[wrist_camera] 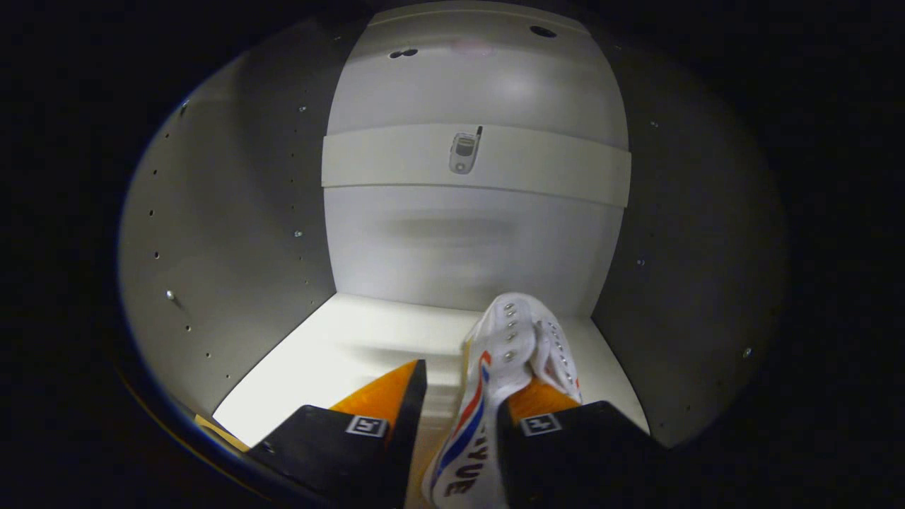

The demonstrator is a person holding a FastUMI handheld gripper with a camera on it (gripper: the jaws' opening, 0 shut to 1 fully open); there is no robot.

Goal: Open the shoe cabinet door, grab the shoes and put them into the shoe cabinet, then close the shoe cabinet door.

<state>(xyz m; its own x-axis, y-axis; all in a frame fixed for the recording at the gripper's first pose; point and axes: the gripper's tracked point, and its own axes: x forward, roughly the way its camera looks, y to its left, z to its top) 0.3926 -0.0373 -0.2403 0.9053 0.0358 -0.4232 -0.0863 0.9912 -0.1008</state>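
I am looking into the white shoe cabinet (466, 240), with its floor (339, 353) lit brightly below me. A white sneaker (509, 346) with a red and blue side stripe and metal eyelets sits between my fingers, its toe pointing toward the back panel. The sneaker's opening rests against my right finger (541, 396), which appears to sit inside the shoe. My left finger (396, 389) stands apart from the shoe's side, and a strip of the cabinet floor shows in the gap. My gripper (477, 375) is open around the shoe's side wall.
The cabinet's left wall (226, 247) and right wall (693, 268) close in on both sides, each dotted with shelf-pin holes. A white cross rail (551, 173) spans the back panel, with a small phone-shaped sticker (463, 152) on it. Left of the shoe lies bare floor.
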